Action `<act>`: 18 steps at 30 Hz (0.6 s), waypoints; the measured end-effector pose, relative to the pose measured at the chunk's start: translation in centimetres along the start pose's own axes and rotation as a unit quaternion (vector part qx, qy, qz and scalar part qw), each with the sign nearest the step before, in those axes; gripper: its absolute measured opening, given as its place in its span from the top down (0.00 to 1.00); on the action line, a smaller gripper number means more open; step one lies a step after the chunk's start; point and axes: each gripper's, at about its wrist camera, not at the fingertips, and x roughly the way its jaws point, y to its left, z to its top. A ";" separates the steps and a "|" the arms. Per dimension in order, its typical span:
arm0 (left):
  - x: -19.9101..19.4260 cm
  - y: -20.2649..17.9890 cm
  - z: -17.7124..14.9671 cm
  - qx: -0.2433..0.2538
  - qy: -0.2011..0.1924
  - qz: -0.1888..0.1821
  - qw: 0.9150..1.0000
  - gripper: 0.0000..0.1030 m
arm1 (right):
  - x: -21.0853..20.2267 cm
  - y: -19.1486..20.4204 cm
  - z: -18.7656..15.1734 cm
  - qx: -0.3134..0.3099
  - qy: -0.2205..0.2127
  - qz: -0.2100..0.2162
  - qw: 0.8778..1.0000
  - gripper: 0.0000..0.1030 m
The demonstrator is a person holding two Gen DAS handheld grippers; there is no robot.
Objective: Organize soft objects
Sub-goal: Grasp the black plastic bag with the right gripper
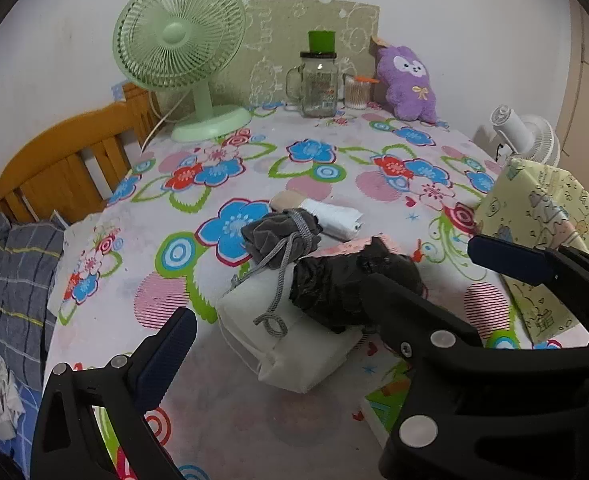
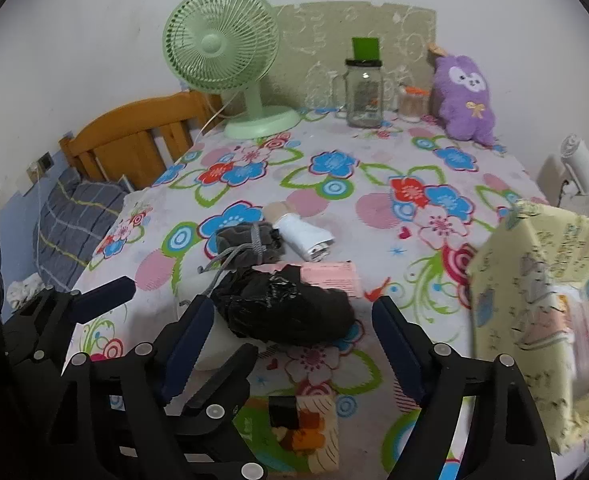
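On the flower-print tablecloth [image 1: 334, 152], left to right near the front edge: the left gripper [image 2: 102, 312] with fingers spread apart and holding nothing; a white folded cloth [image 1: 294, 344]; a grey drawstring pouch [image 2: 250, 246]; a crumpled black plastic bundle [image 2: 286, 308] lying across them; then the right gripper [image 2: 290, 344], jaws apart around the bundle; a yellow patterned fabric box [image 2: 542, 312] at the right edge.

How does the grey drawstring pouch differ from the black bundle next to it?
The grey drawstring pouch looks matte and velvety, tied with a grey cord; the black bundle is shiny, crinkled and shows no cord. The pouch is smaller and lies farther from both grippers; the bundle lies between the right gripper's open fingers. Both lie on the floral tablecloth.
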 end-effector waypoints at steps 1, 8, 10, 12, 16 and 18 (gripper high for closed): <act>0.3 0.2 0.0 -0.002 0.003 -0.001 1.000 0.00 | 0.3 0.0 0.1 0.000 0.003 0.002 1.000 0.20; 2.1 0.8 -0.1 -0.005 0.024 0.008 1.000 0.00 | 2.4 0.3 0.2 -0.005 0.024 0.010 1.000 0.27; 2.4 0.9 -0.2 -0.003 0.029 0.005 1.000 0.00 | 3.1 0.3 0.2 -0.002 0.033 0.014 0.999 0.30; 2.7 0.9 -0.2 -0.002 0.033 0.003 0.999 0.00 | 3.7 0.2 0.2 0.000 0.039 0.016 0.999 0.32; 3.2 0.9 -0.3 -0.001 0.039 0.003 0.999 0.00 | 4.8 0.1 0.1 0.008 0.057 0.033 0.998 0.36; 3.4 0.9 -0.4 -0.002 0.043 0.000 0.999 0.00 | 5.0 0.1 0.0 0.005 0.059 0.034 0.998 0.39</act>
